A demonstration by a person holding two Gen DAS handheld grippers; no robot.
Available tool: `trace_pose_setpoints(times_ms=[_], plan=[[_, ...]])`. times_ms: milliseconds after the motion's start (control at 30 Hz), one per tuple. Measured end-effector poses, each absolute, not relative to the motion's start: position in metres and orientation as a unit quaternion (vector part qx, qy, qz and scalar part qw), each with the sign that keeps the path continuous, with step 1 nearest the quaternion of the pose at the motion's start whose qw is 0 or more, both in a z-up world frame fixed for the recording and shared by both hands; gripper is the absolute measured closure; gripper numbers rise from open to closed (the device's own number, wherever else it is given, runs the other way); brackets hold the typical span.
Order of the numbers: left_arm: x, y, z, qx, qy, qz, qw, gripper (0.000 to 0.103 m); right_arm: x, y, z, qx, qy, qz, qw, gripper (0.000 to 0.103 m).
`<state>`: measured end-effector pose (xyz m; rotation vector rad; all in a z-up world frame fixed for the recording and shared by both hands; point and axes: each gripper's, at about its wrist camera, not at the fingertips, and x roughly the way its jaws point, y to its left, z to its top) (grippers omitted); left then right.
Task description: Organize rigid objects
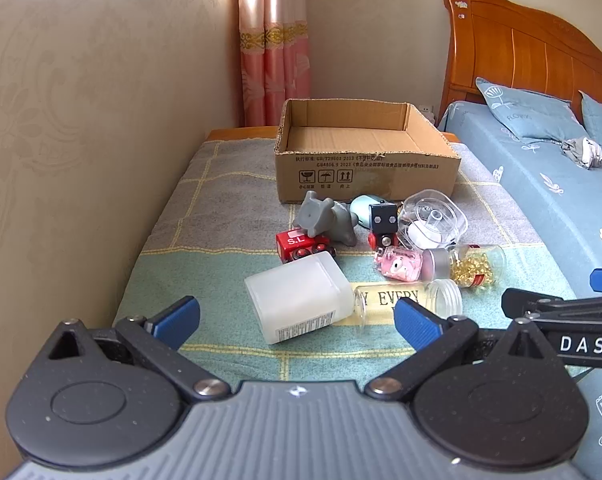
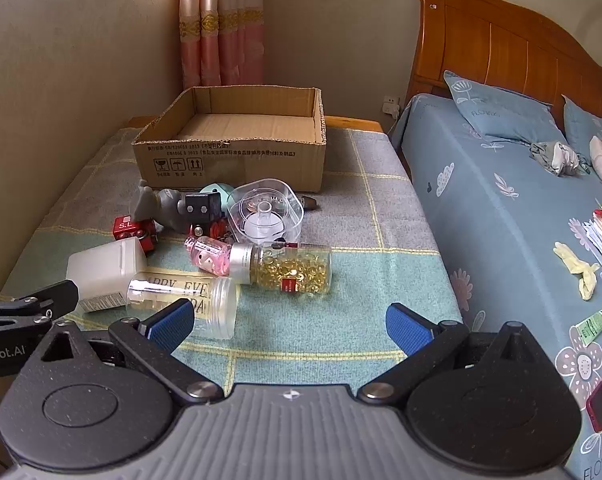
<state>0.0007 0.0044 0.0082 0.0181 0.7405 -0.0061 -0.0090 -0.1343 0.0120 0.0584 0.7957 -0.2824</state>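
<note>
An empty cardboard box (image 1: 365, 160) (image 2: 237, 152) stands at the far end of a cloth-covered table. In front of it lies a cluster: a white plastic bottle (image 1: 301, 300) (image 2: 105, 272), a clear jar on its side (image 1: 405, 300) (image 2: 185, 300), a capsule bottle (image 1: 477, 266) (image 2: 289, 270), a pink bottle (image 1: 399, 264) (image 2: 209, 256), a clear square container (image 1: 431, 218) (image 2: 265, 212), a grey animal toy (image 1: 327, 216) (image 2: 155, 204) and a red toy train car (image 1: 303, 246) (image 2: 135, 232). My left gripper (image 1: 297, 320) is open just short of the white bottle. My right gripper (image 2: 289, 324) is open, nothing between its fingers.
A wall (image 1: 81, 140) runs close along the table's left side. A bed with a blue sheet (image 2: 513, 216) and wooden headboard (image 2: 501, 52) borders the right, with small items strewn on it. A black toy block (image 1: 383, 220) and a mint object (image 1: 361, 206) sit behind the cluster.
</note>
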Motion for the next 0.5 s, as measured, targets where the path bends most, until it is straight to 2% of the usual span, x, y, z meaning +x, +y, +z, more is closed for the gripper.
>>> trace_pose_setpoints(times_ms=[500], plan=[[0.002, 0.0061, 0.0073, 0.006, 0.359, -0.007, 0.933, 0.001, -0.0072, -0.1303, 0.0104, 0.022, 0.388, -0.141, 0.91, 0.0]])
